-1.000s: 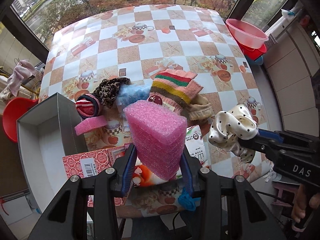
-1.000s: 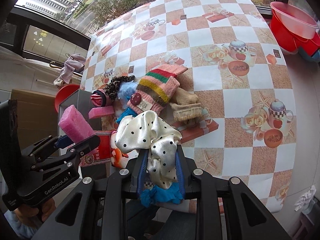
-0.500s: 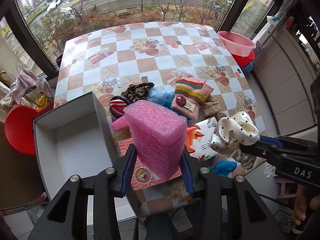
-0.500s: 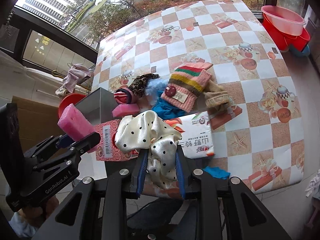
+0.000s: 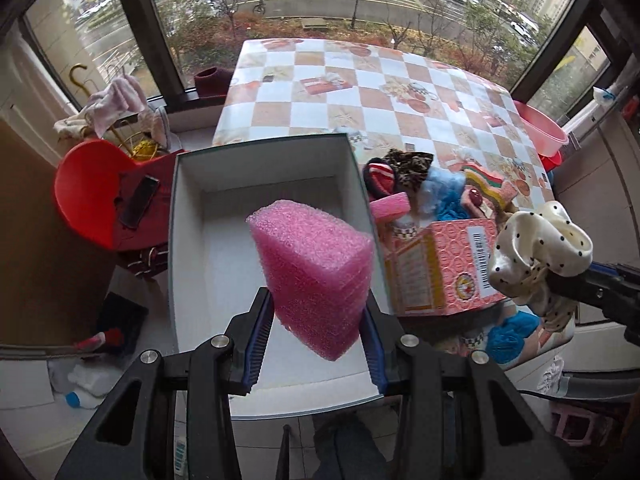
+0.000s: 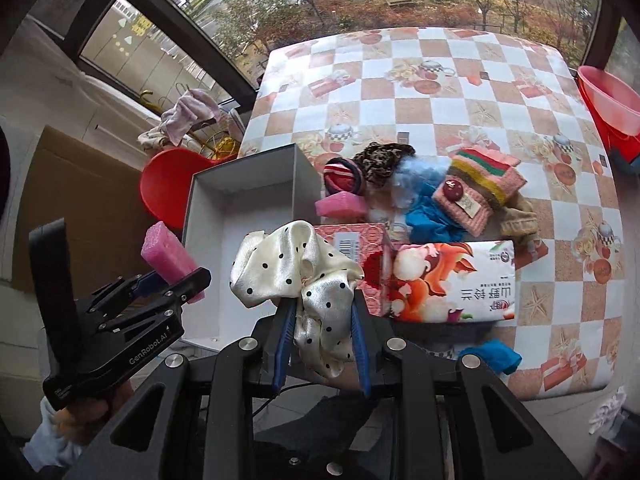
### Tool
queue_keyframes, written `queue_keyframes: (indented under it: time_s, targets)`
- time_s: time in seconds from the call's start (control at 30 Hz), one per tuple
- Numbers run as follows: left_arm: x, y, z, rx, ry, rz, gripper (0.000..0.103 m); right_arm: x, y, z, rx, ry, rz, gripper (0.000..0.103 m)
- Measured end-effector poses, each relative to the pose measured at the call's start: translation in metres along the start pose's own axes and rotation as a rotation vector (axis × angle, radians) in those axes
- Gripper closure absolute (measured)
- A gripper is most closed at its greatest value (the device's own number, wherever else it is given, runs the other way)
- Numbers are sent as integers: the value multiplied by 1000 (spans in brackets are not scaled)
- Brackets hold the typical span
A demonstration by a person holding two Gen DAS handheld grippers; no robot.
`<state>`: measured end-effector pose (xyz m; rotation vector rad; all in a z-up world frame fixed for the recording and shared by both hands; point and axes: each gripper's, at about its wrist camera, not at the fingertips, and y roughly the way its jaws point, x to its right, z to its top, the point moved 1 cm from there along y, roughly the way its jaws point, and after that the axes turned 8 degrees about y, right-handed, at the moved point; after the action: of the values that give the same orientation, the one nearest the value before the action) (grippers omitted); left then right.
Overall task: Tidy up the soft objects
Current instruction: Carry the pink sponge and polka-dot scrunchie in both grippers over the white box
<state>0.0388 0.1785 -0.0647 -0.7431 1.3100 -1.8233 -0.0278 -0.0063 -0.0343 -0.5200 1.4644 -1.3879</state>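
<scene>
The white box [image 5: 264, 240] at the surface's [image 6: 460, 92] edge looks empty, a heap of soft things [image 6: 420, 196] remains beside it, and nothing seems stowed: the left tongs [image 5: 316, 332] clamp a pink foam block [image 5: 312, 268] above it, the right tongs [image 6: 320, 344] pinch a dotted scrunchie [image 6: 296, 276] nearby.

- My left camera looks steeply down along my fingers, close above the open white box [image 5: 208, 248], the checked table [image 5: 360, 92] beyond it.
- My right camera looks steeply down from just right of the box [image 6: 240, 216], at the table's [image 6: 480, 92] near edge.
- Both views share the box, the table and the window behind.
</scene>
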Motion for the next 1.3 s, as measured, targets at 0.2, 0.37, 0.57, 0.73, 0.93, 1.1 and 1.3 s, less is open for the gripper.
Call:
queue_keyframes:
  time_s: [0.2,0.37,0.57,0.73,0.93,1.1,1.3]
  targets:
    - [-29,10,-21,-29,-72,21,57,-48,24,0,-52,-128,-2,75]
    - [-40,22,-36,-64,-95,37,58,-75,48,-6,-108,-202,-3,75]
    - [-49,36,-51,-111,-117,39,58,-86,76,-16,-189,-239,-10,75]
    - [-52,43,-55,-135,-124,43,58,-88,83,-20,-213,-247,-16,75]
    - [-50,48,-56,-148,-117,40,57,-88,87,-20,-225,-242,-21,75]
    - [-51,49,-57,-152,-121,42,58,-89,88,-19,-231,-242,-21,75]
    - [-52,51,-58,-157,-126,41,58,-88,91,-20,-244,-231,-17,75]
